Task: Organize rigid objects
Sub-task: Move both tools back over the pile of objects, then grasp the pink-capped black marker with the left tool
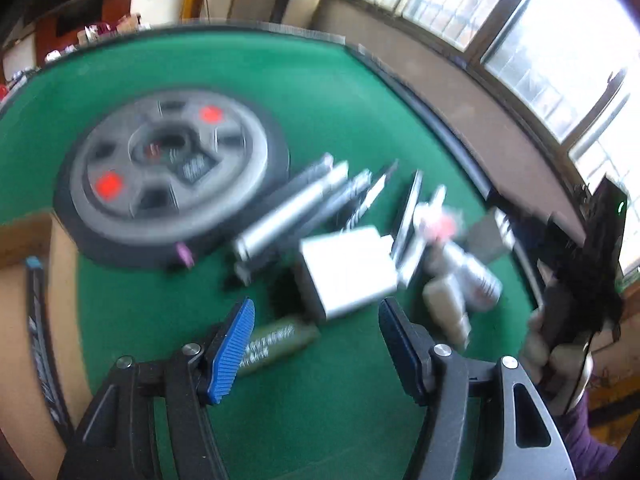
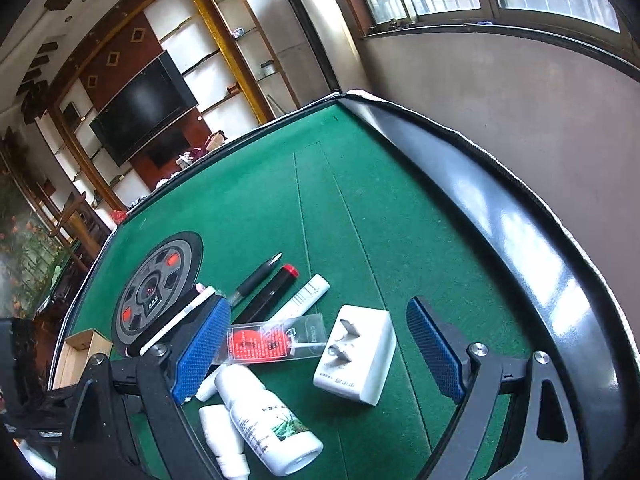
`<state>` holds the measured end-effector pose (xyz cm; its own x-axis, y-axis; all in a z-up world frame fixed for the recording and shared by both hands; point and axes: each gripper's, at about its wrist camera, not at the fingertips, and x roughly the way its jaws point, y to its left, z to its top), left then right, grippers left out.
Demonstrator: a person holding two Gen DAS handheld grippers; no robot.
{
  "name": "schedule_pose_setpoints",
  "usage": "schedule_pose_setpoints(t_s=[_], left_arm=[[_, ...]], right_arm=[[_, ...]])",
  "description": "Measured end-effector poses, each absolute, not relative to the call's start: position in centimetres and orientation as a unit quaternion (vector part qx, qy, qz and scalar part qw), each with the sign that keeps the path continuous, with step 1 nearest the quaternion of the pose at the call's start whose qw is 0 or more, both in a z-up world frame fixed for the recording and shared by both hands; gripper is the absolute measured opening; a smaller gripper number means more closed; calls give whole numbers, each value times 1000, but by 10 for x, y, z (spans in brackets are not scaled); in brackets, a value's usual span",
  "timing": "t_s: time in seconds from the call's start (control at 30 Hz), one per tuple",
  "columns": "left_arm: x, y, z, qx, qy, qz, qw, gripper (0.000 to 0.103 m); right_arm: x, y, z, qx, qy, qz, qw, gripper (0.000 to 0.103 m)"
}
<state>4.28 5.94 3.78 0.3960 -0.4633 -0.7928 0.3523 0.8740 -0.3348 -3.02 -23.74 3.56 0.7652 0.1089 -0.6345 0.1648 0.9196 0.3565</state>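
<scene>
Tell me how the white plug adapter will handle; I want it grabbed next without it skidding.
The adapter looks like a rigid, boxy block lying flat on the green felt, so it likely won't roll. Its smooth plastic sides may slip a little. The prongs face up, so gripping the flat sides seems safer.

**Both grippers open and empty**

The left gripper points steeply downward, its blue-padded fingers spread apart with nothing pressed between them. The right gripper tilts down less sharply, its jaws standing wider and its pads also clear of any contact. In the left wrist view, the person's right hand shows at the right edge, wrapped around its handle, with a purple sleeve below.
</scene>
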Motion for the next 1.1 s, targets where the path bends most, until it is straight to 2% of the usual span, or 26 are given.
schedule_pose_setpoints(t_s=[0.1, 0.2, 0.33, 0.37, 0.47, 0.53, 0.57, 0.8, 1.0, 1.1], left_arm=[[66, 65, 53, -56, 465, -210, 858, 68], [101, 54, 46, -45, 476, -199, 855, 68], [119, 20, 22, 49, 498, -199, 842, 68], [116, 16, 22, 54, 485, -211, 847, 66], [107, 10, 23, 62, 485, -228, 842, 42], [96, 13, 25, 75, 486, -225, 841, 20], [92, 17, 24, 70, 494, -229, 836, 13], [38, 41, 26, 50, 519, -261, 812, 11], [36, 32, 31, 56, 500, -264, 823, 11], [31, 16, 29, 104, 485, -254, 830, 11]], right_arm=[[-32, -235, 37, 193, 338, -20, 921, 89], [-30, -233, 36, 185, 343, -22, 920, 89], [-26, -229, 33, 172, 351, -22, 920, 89], [-26, -229, 34, 170, 351, -21, 921, 89], [-27, -228, 34, 168, 351, -21, 921, 89], [-26, -228, 34, 168, 353, -21, 920, 89], [-26, -228, 34, 167, 355, -21, 920, 89], [-24, -227, 33, 166, 361, -23, 918, 89], [-25, -224, 34, 156, 360, -29, 919, 89], [-24, -226, 32, 157, 361, -32, 919, 89]])
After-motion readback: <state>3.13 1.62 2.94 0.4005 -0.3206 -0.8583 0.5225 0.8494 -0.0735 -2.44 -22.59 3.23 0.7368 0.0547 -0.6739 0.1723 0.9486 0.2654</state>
